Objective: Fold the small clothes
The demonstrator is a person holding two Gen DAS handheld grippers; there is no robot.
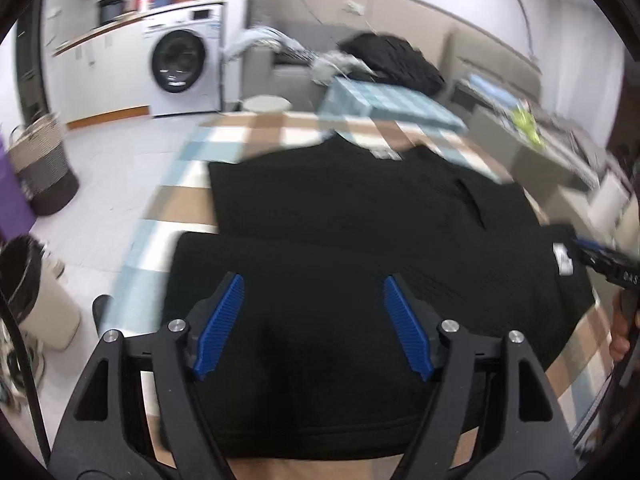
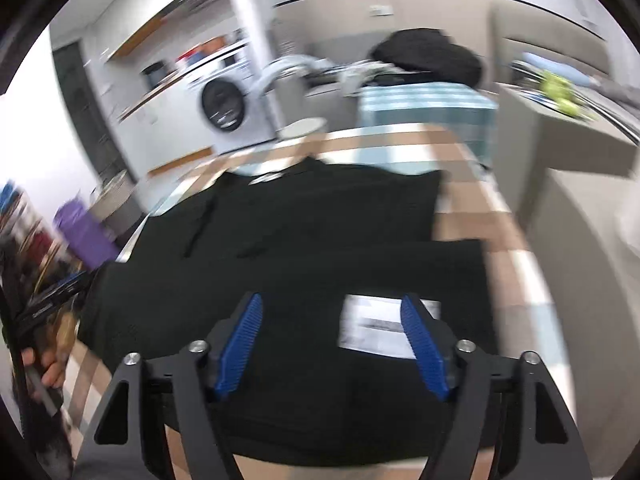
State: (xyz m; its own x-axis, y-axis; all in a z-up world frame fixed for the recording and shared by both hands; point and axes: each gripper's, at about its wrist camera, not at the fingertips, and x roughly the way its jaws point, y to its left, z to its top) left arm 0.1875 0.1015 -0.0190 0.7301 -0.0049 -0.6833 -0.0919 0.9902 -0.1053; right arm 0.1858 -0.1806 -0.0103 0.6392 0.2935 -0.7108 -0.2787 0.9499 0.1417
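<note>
A black garment [image 1: 360, 240] lies spread on the checked tablecloth [image 1: 256, 132], its near part folded over the far part. My left gripper [image 1: 314, 284] hangs above the near fold, its blue pads wide apart with nothing between them. In the right wrist view the same black garment [image 2: 320, 232] fills the middle, with a white label [image 2: 372, 328] on the near fold. My right gripper [image 2: 332, 304] stands open over that label, touching nothing. The right gripper [image 1: 600, 258] also shows at the right edge of the left wrist view.
A folded teal checked cloth [image 1: 384, 102] and a dark heap [image 1: 396, 60] lie at the table's far end. A washing machine [image 1: 184, 64] stands at the back left, a woven basket [image 1: 44, 168] and a bin [image 1: 36, 292] on the floor at left. A hand [image 2: 48, 364] holds the other gripper.
</note>
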